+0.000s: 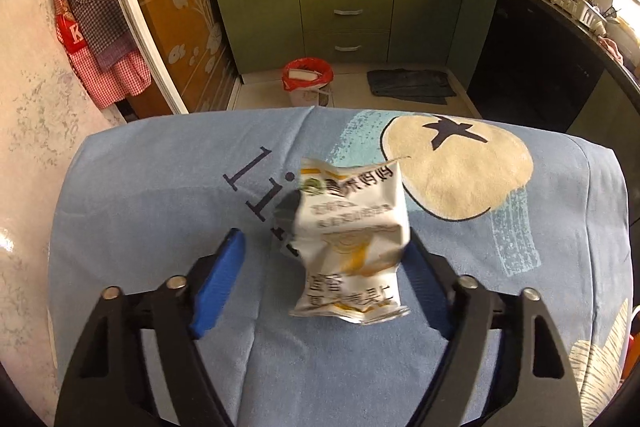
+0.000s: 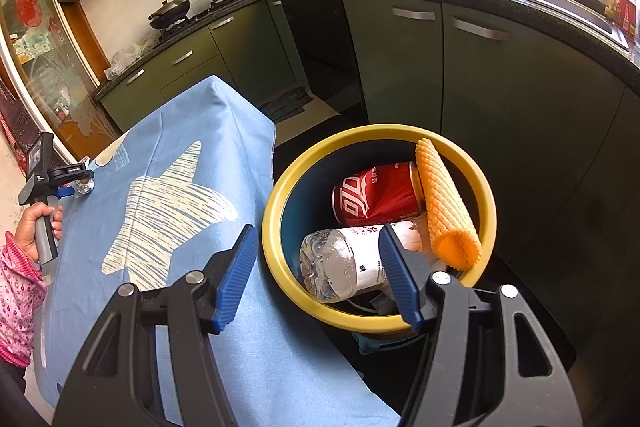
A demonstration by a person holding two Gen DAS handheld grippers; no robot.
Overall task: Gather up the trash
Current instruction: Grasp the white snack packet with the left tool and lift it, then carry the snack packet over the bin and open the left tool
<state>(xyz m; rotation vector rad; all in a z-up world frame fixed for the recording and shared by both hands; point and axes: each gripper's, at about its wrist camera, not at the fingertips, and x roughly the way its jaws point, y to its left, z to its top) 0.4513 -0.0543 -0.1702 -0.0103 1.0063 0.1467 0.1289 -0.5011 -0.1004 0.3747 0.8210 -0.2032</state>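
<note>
A crumpled white snack wrapper (image 1: 351, 243) with yellow print stands on the blue cloth-covered table (image 1: 160, 187), between the blue pads of my left gripper (image 1: 324, 247). The jaws are open; the right pad is close to or touching the wrapper and the left pad is apart from it. My right gripper (image 2: 316, 251) is open and empty above the near rim of a yellow-rimmed bin (image 2: 280, 195) beside the table. The bin holds a red cola can (image 2: 376, 193), a clear plastic bottle (image 2: 340, 263) and an orange foam net sleeve (image 2: 446, 205). The left gripper also shows in the right wrist view (image 2: 70, 187), far left.
Green kitchen cabinets (image 1: 344, 11) and a dark counter line the room. On the floor beyond the table stand a small bin with a red bag (image 1: 307, 77) and a dark mat (image 1: 410, 87). A checked apron (image 1: 92, 19) hangs at left.
</note>
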